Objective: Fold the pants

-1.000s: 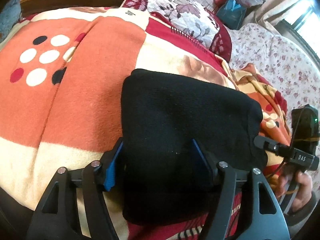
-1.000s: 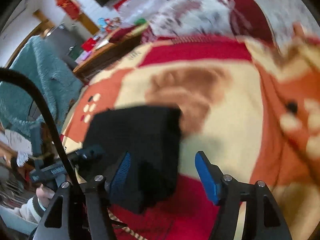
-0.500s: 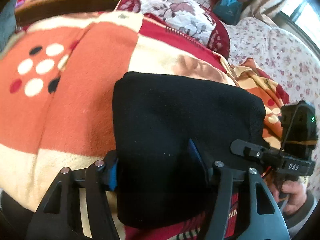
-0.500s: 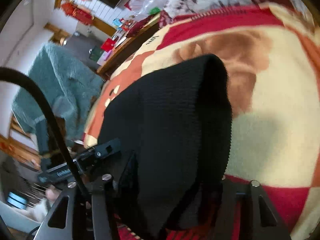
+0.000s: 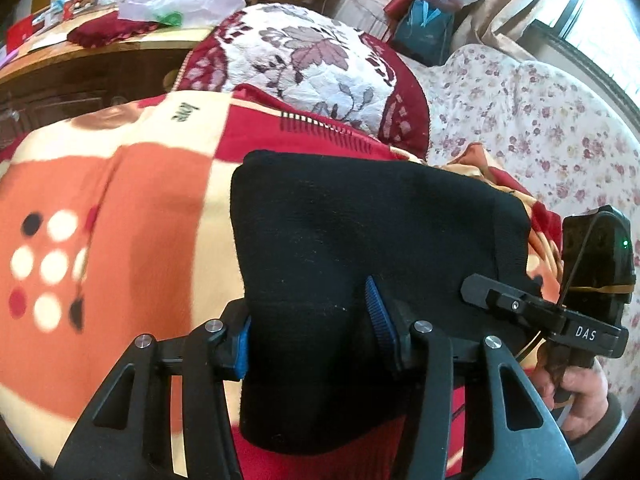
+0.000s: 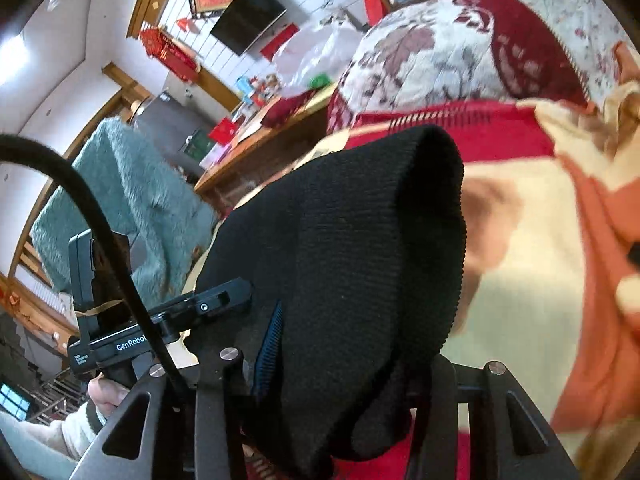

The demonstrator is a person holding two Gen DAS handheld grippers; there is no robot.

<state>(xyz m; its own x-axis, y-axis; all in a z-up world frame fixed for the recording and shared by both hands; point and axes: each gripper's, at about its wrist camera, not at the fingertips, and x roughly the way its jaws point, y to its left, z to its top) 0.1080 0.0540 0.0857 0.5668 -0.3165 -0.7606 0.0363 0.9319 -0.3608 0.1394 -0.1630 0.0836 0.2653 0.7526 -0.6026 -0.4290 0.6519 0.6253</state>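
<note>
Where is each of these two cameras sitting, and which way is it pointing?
Left wrist view: sits on the left gripper, looks down along its closing fingers at the black pants between them on the patterned blanket; the right gripper and a hand show.
Right wrist view: sits on the right gripper, also closing with pants between; the left gripper and a hand show at left.
Shared: pants, blanket, floral pillow.

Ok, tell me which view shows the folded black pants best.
The left wrist view: the black pants lie spread across the patterned blanket, most of their outline visible. The right wrist view shows only a bulging, ribbed folded edge of them close up, filling the frame and hiding the rest.
</note>
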